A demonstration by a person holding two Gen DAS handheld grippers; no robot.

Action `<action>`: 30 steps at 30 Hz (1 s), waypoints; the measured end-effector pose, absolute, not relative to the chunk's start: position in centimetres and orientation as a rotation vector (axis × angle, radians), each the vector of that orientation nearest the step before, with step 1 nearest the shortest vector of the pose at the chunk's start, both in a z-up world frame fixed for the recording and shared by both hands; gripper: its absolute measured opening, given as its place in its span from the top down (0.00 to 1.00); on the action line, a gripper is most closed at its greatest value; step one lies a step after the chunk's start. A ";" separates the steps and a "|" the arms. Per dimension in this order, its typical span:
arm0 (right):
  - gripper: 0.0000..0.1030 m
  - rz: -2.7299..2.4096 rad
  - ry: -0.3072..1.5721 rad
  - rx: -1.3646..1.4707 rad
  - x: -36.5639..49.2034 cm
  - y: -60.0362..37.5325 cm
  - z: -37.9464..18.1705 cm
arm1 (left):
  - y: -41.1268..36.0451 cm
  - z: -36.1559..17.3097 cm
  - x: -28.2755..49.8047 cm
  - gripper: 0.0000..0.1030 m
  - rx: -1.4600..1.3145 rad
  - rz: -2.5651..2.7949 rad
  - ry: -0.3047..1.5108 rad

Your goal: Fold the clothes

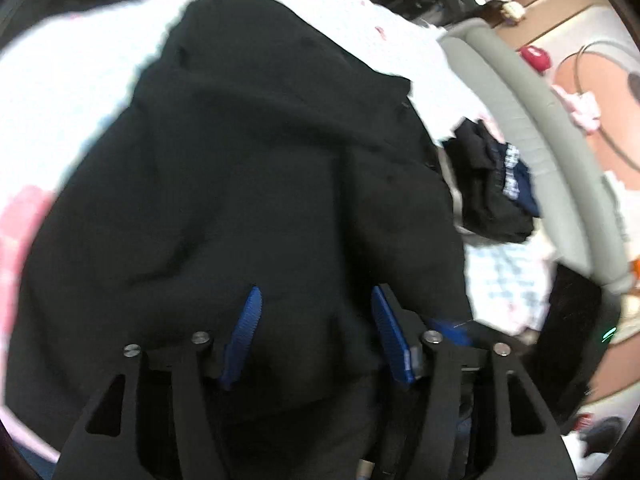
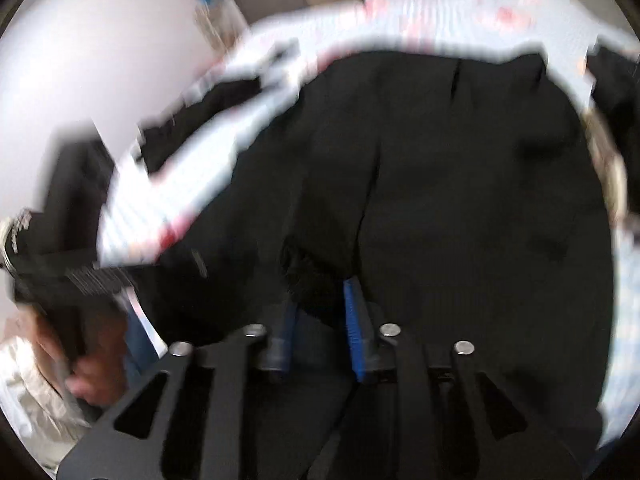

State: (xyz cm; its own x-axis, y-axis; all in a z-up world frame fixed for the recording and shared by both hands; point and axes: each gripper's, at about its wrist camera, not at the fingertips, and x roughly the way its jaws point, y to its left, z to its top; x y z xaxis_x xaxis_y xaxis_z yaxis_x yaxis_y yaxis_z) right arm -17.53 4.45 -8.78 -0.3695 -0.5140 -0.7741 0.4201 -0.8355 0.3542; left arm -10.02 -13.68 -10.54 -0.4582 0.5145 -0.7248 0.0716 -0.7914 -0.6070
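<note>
A black garment (image 1: 248,168) lies crumpled on a white bedsheet with pink print (image 1: 60,92) and fills most of both views. My left gripper (image 1: 316,312) is open just over its near edge, its blue pads (image 1: 246,328) wide apart, with black cloth bulging up between them. In the blurred right wrist view the same black garment (image 2: 460,200) spreads ahead. My right gripper (image 2: 320,308) is shut on a bunched fold of it, and the blue pads (image 2: 352,320) press in from both sides.
A pile of dark clothes (image 1: 496,192) sits at the right of the sheet beside a grey padded rail (image 1: 532,120). Beyond the rail lies a floor mat (image 1: 592,80). A hand (image 2: 92,376) holds a dark, blurred object at lower left.
</note>
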 end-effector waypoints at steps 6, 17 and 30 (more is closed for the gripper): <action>0.60 -2.227 -0.198 1.226 -14.2 9.9 -6.3 | -11.3 -12.1 -16.1 0.32 -1.371 2.088 -1.026; 0.51 -2.440 -0.322 1.226 -16.9 14.1 -5.1 | -8.0 -12.0 -19.2 0.79 -1.506 2.127 -0.870; 0.49 -2.463 -0.292 1.271 -19.5 11.1 -6.7 | -10.7 -7.2 -16.4 0.74 -1.534 2.510 -0.499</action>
